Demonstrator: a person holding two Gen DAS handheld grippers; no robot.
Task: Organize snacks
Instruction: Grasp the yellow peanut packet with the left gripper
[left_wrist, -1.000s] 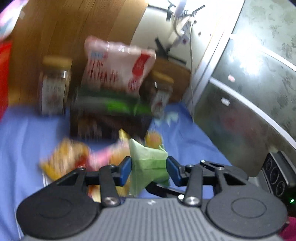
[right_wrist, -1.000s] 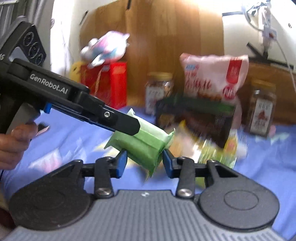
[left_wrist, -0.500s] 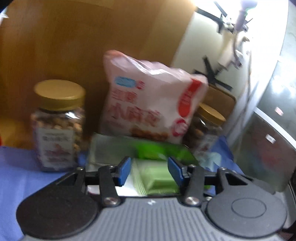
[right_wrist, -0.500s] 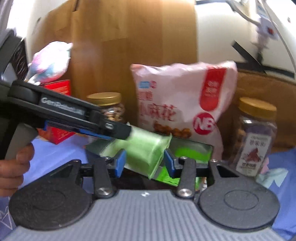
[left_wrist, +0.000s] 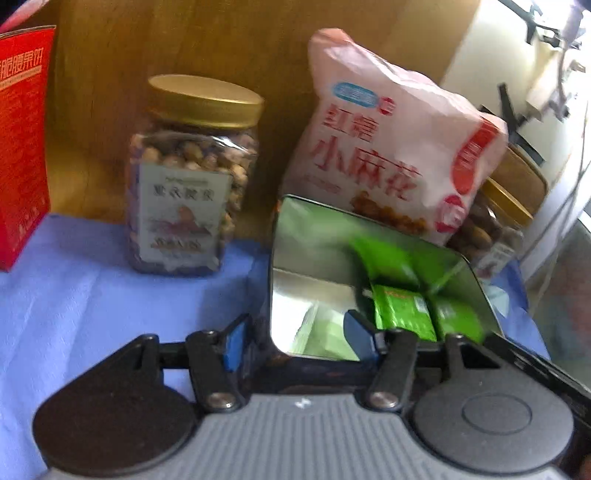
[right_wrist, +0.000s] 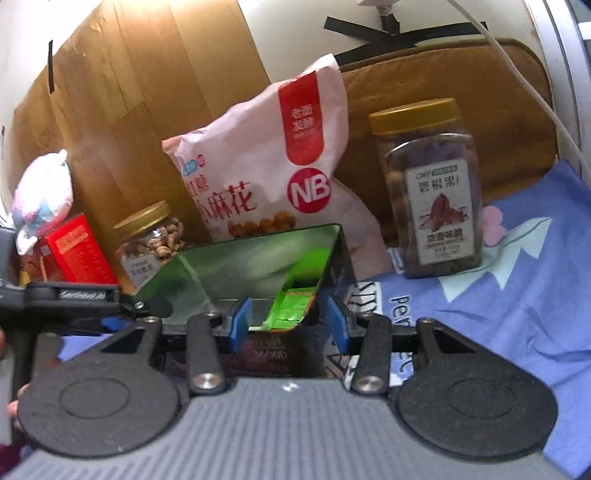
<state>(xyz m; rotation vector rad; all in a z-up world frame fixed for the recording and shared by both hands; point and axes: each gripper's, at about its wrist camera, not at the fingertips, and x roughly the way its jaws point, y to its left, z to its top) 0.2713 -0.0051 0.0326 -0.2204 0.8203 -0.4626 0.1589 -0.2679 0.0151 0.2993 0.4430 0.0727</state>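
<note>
opening over the tin (left_wrist: 369, 236), both grippers, left gripper (left_wrist: 295, 334) and right gripper (right_wrist: 290, 323), pads clear of the green packet (left_wrist: 402, 312) lying inside, right end, long axis near-to-far; right gripper nearer.

A shiny metal tin (left_wrist: 295, 258), open at the top, stands at lower centre of both views on the blue cloth. Green snack packets (left_wrist: 402, 310) lie inside against its right wall, their colour mirrored on the inner sides; one packet (right_wrist: 291, 306) shows bright green print.
</note>
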